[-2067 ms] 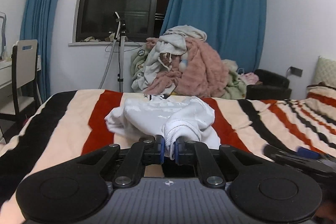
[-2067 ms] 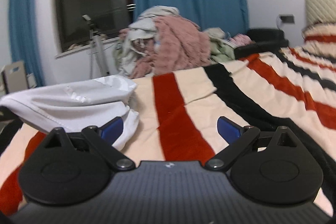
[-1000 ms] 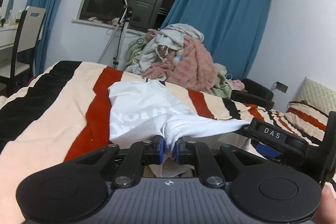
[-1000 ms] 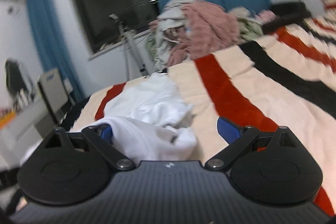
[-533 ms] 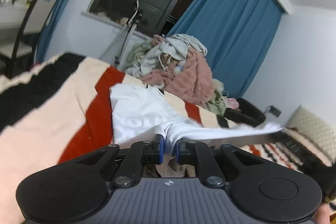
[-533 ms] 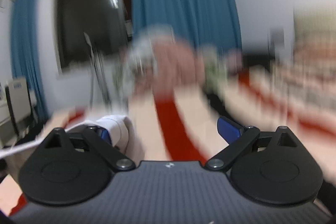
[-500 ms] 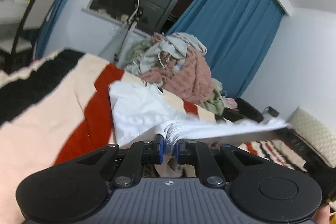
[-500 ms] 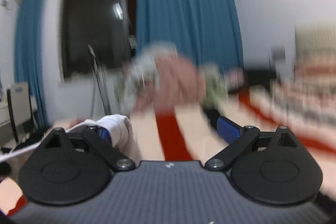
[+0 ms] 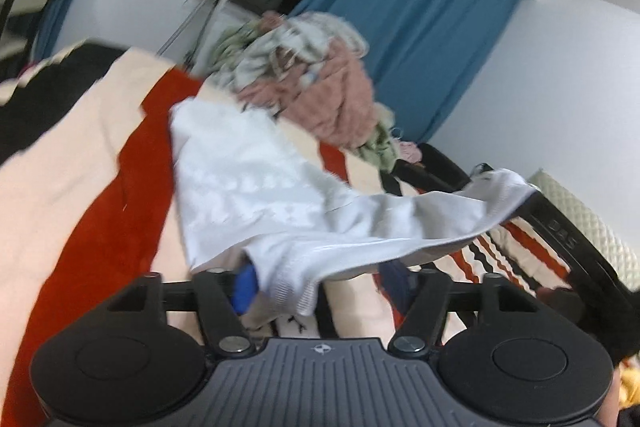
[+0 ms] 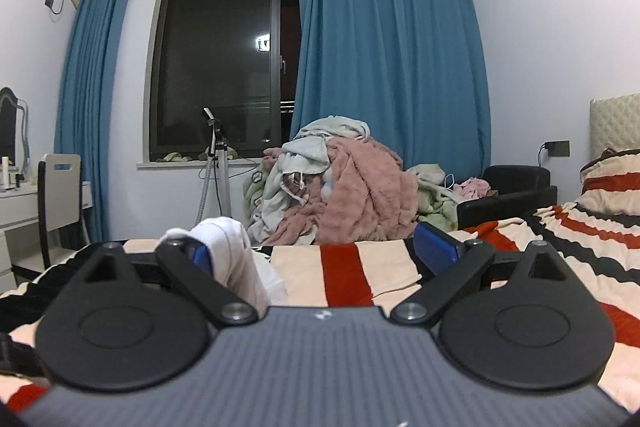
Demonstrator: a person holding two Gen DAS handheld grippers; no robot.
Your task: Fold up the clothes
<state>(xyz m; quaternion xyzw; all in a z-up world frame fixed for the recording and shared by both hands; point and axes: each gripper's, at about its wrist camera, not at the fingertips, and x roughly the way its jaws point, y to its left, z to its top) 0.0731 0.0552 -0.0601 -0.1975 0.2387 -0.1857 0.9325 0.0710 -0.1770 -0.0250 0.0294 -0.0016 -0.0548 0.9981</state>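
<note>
A white garment [image 9: 256,187] is spread over the striped blanket [image 9: 100,195] of a bed. One part of it is stretched to the right in the left wrist view, where it is draped over the black body of the right gripper [image 10: 320,253].

The jaws of the left gripper [image 9: 324,283] are opening. The ribbed hem of the garment is seen between them, lying against the blue left pad, and it is no more pressed from both sides.

In the right wrist view the fingers of the right gripper are set wide apart. A bunch of the white cloth [image 10: 228,247] is hung on the left finger and lies against its blue pad, but it is not clamped, because the other finger stands far from it.

Behind the bed a pile of clothes [image 10: 340,187] with a pink fluffy piece is seen, under blue curtains [image 10: 392,67] and a dark window [image 10: 224,67].
</note>
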